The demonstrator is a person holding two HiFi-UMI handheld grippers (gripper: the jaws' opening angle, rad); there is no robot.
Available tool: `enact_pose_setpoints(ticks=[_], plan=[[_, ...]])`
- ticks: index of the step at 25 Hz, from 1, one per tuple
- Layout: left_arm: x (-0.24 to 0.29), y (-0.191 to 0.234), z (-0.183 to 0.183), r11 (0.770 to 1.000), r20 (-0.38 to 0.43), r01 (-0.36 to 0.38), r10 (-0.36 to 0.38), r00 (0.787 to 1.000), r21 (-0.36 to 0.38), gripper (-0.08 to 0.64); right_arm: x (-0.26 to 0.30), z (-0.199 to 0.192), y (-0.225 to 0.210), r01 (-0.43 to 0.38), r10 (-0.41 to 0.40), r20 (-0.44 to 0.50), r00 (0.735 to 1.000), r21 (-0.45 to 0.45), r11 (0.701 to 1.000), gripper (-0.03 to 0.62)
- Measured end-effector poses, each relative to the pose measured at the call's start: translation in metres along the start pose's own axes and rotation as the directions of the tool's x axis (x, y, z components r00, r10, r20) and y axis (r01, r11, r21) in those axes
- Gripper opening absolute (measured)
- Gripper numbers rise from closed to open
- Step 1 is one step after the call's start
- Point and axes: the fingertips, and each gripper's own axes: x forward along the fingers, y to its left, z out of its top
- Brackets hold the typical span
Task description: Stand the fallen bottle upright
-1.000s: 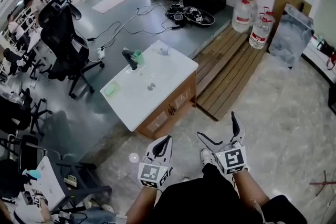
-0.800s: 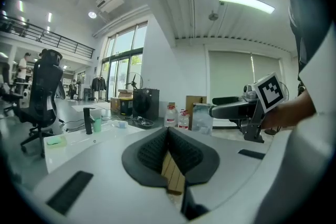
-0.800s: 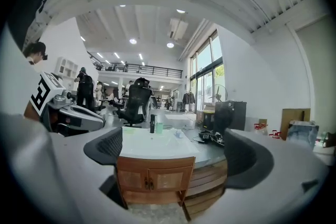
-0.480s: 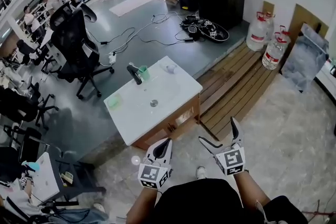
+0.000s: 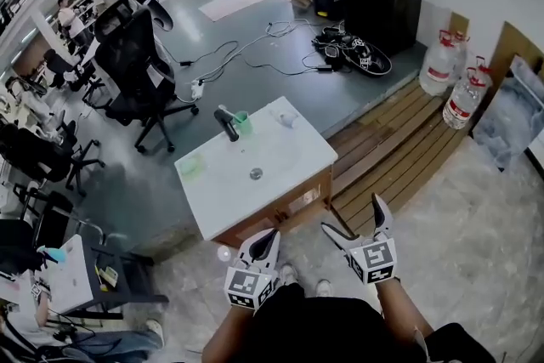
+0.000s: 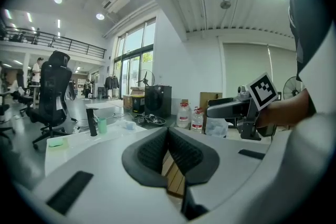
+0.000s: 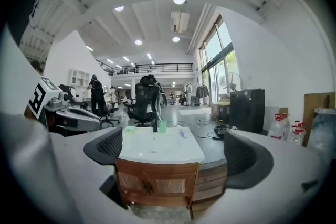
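A small clear bottle (image 5: 287,120) lies on its side at the far right corner of the white vanity top (image 5: 280,174). It also shows in the left gripper view as the bottle (image 6: 129,124) and in the right gripper view as the bottle (image 7: 182,132). My left gripper (image 5: 264,242) is shut and holds nothing, its jaws pressed together (image 6: 168,136). My right gripper (image 5: 353,215) stands open and empty (image 7: 173,152). Both hang in front of the vanity's near edge, well short of the bottle.
A black faucet (image 5: 226,123), a green cup (image 5: 243,122) and a green pad (image 5: 189,166) sit on the vanity top above a wooden cabinet (image 7: 157,183). Office chairs (image 5: 136,68) stand to the left, with water jugs (image 5: 450,76) and a wooden pallet (image 5: 399,153) to the right.
The vanity has come closer and more central in the head view. Both grippers keep the same pose, left shut and right open.
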Motion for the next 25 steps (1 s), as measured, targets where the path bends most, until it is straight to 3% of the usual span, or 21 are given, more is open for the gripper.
enact_pose_setpoints(ticks=[9,25], plan=[[0.052,0.078,0.005,0.998,0.011,-0.05,0.05,0.999,-0.037,0.017,0.097,0.016,-0.014,-0.051,0.05,-0.027,0.998,-0.026,0.998,0.598],[0.122,0.249,0.031,0.992,-0.02,-0.107,0.105,0.994,-0.069,0.017,0.308,0.032,-0.022,-0.153,0.128,-0.189,0.974,-0.123,0.981,0.598]])
